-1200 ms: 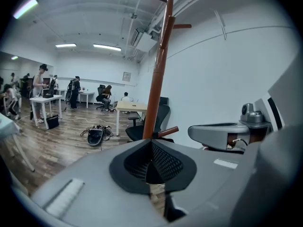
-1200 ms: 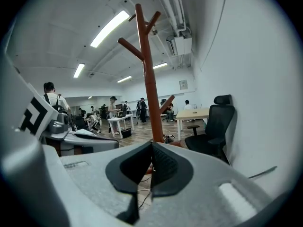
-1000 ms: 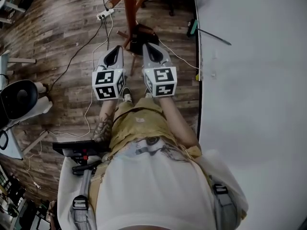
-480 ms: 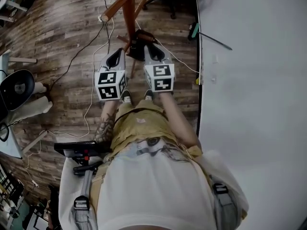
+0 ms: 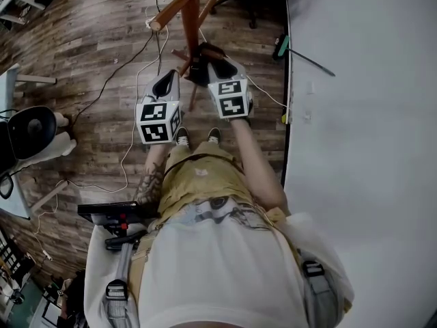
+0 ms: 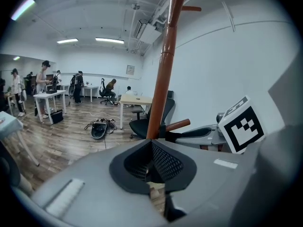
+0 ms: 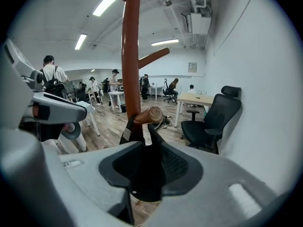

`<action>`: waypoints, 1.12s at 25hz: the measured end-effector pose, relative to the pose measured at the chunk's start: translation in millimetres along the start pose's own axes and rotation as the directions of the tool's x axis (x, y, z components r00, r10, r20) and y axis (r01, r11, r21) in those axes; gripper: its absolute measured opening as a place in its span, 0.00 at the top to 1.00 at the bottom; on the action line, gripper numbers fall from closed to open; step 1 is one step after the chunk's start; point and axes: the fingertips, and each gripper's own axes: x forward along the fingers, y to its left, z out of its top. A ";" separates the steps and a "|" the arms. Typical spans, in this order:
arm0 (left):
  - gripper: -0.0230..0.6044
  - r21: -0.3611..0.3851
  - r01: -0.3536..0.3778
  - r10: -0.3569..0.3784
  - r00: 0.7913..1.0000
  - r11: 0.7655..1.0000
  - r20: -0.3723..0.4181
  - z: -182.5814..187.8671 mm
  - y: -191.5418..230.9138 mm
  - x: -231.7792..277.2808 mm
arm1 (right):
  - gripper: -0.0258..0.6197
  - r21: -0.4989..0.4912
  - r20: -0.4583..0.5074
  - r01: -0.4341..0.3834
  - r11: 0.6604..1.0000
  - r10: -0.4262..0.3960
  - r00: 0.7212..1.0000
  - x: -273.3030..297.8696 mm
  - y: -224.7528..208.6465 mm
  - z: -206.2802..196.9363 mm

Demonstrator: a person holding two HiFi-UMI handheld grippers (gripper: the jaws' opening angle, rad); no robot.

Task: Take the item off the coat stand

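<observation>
A brown wooden coat stand point(image 5: 189, 5) rises from the wood floor ahead of me. A black strapped item point(image 5: 201, 59) hangs on one of its low pegs point(image 7: 149, 115). My right gripper point(image 5: 217, 65) is up against that item. Its jaws are opening, and the black straps point(image 7: 131, 129) sit between them, below the peg. My left gripper point(image 5: 166, 82) hangs shut and empty to the left of the pole point(image 6: 165, 65), a little short of it. From the left gripper view the right gripper's marker cube point(image 6: 242, 124) shows beside the peg point(image 6: 179, 125).
A white wall point(image 5: 362, 115) runs along the right, with a green-handled tool point(image 5: 280, 45) at its foot. Cables point(image 5: 136, 87) and a power strip point(image 5: 151, 22) lie on the floor left of the stand. A black office chair point(image 7: 215, 117) stands behind it. Several people work at desks farther back.
Both grippers have moved forward toward the stand. The right gripper has reached the black item and its jaws have spread around the straps. The left gripper's jaws stay together.
</observation>
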 end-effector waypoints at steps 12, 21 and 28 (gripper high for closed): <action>0.96 0.005 0.004 -0.004 1.000 1.000 0.030 6.6 0.5 -2.6 | 0.92 0.005 0.050 0.028 1.000 -0.029 0.998 -19.7 -3.8 10.1; 0.97 0.033 0.047 -0.050 0.996 0.998 0.078 22.5 -17.0 -4.8 | 0.92 0.050 0.129 0.102 0.994 -0.108 0.986 -62.2 -26.1 19.7; 0.97 0.062 0.108 -0.115 0.986 0.992 0.120 47.7 -43.3 -9.7 | 0.92 0.085 0.176 0.147 0.985 -0.160 0.971 -99.7 -41.4 39.5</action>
